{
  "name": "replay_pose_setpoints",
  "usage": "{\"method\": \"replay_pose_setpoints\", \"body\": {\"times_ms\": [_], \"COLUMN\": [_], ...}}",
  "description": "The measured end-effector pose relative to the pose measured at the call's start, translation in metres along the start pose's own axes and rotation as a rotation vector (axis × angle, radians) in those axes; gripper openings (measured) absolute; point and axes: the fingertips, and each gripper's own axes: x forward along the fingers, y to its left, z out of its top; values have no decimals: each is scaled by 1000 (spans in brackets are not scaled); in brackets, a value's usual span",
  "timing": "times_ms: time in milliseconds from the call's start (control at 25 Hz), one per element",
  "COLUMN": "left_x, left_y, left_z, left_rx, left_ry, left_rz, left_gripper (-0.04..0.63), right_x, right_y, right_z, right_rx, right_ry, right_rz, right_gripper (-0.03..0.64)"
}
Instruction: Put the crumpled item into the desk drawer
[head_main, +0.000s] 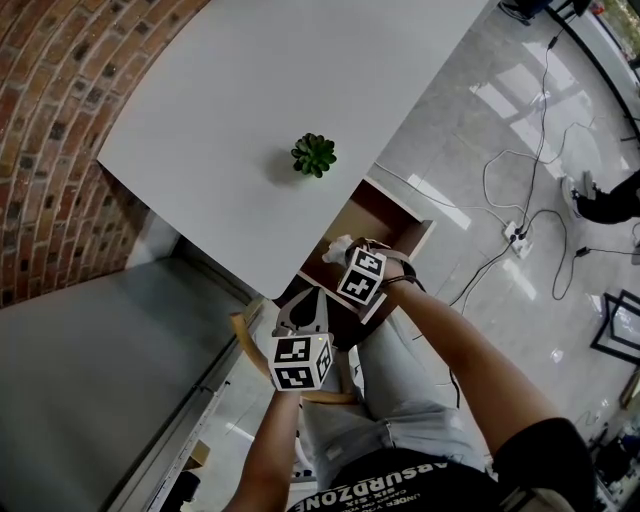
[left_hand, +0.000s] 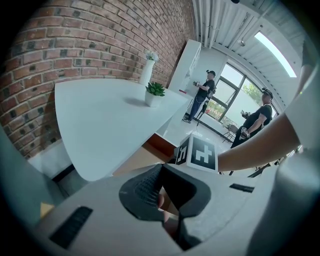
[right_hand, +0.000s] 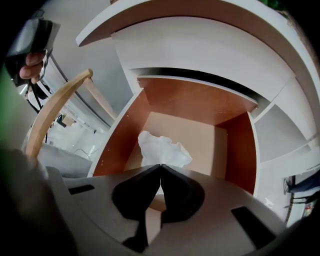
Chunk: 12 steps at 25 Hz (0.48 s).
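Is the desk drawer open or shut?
Open: the drawer is pulled out under the desk, its brown inside exposed in the right gripper view, the crumpled white item over it.

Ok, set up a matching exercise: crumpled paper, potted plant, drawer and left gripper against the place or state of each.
1. crumpled paper
2. potted plant
3. drawer
4. left gripper

a. on the desk top
b. pulled open
c. jaws together
d. pinched by the right gripper

Pairs: 1-d, 2-a, 3-b, 4-c
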Motion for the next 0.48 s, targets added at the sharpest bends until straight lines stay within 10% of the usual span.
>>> {"method": "replay_pose_setpoints", "body": {"times_ms": [480], "left_x": [4], "left_y": [6], "left_z": [-2], "left_rx": [-12], "left_ry": [14], "left_rz": [11], "left_gripper": [6], "right_x": [18], "right_y": [-6], "right_z": [-3], "right_rx": [-25], "right_ry": [49], "right_rz": [20], "right_gripper": [0]}}
